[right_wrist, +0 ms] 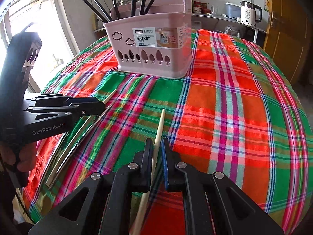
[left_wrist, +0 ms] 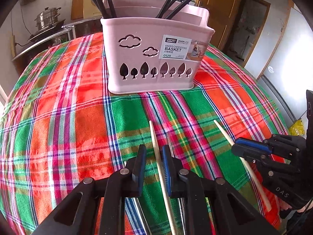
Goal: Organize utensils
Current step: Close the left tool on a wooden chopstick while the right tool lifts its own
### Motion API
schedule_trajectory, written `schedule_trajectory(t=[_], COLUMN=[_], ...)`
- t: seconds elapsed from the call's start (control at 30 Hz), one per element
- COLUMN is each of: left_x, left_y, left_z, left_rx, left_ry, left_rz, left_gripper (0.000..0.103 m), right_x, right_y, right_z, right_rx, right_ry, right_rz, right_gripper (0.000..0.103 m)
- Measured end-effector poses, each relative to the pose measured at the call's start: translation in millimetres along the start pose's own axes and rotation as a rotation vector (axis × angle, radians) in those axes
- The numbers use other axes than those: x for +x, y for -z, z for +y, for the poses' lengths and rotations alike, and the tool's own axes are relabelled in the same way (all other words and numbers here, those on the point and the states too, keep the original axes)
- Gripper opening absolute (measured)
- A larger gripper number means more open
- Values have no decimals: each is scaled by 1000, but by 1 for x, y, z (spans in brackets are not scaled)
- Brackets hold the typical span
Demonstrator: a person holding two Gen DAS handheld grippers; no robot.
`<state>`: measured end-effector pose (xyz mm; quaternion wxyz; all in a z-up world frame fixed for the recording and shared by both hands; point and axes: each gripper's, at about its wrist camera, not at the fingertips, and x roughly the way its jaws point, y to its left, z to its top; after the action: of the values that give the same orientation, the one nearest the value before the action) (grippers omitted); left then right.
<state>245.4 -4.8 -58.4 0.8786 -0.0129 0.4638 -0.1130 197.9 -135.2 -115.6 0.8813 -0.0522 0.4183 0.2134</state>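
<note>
step: each tool takes one pale wooden chopstick off the plaid bench
left tool: clamped on a wooden chopstick, metal chopsticks beside it
right tool: clamped on the other chopstick
target: pink chopstick basket, holding black chopsticks
next (judged): lift, tilt upright, drop into a compartment
unclear: basket dividers; chopstick rear ends cut off

Bright daylight from window — blown-out glare; strong fisheye bending, dark vignetted corners; focus sharp.
</note>
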Motion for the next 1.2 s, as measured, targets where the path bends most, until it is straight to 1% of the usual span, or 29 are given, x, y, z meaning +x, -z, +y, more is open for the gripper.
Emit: schedule_trajectory(t=[0.03,0.17,0.3,0.37,0.47,0.7,0.87,1.0,1.07,1.1,1.2], left_x=[-1,-9,-13,-12,-6,3,6,8,9,9,9], left_y=[2,11,16,14,5,-9,-12,-15,-16,-17,-20], left_z=[0,4,2,0,0,-4,-5,-6,-7,-7,-4], left_rx=[-6,-67,-88,-75,-59,10,33,48,51,48,24], left_ry=[-4,23,39,35,34,19,19,14,9,9,27], left_rz=[-1,11,24,32,44,70,73,84,87,90,99], left_gripper=[8,7,7,7,7,7,7,7,6,6,5], right_x=[-1,-5,-4,-2,0,11,18,22,24,25,23], right_y=[0,2,0,-3,-10,-21,-30,-35,-38,-39,-41], right_z=[-4,-16,-16,-12,-8,-9,-10,-9,-10,-10,-10], right_rx=[0,7,-8,-24,-44,-51,-47,-60,-55,-48,-46], right_ry=[3,17,27,37,35,36,22,14,9,5,3], right_rz=[1,3,11,15,14,36,59,80,87,89,86], right_gripper=[6,6,6,6,10,10,10,10,7,5,5])
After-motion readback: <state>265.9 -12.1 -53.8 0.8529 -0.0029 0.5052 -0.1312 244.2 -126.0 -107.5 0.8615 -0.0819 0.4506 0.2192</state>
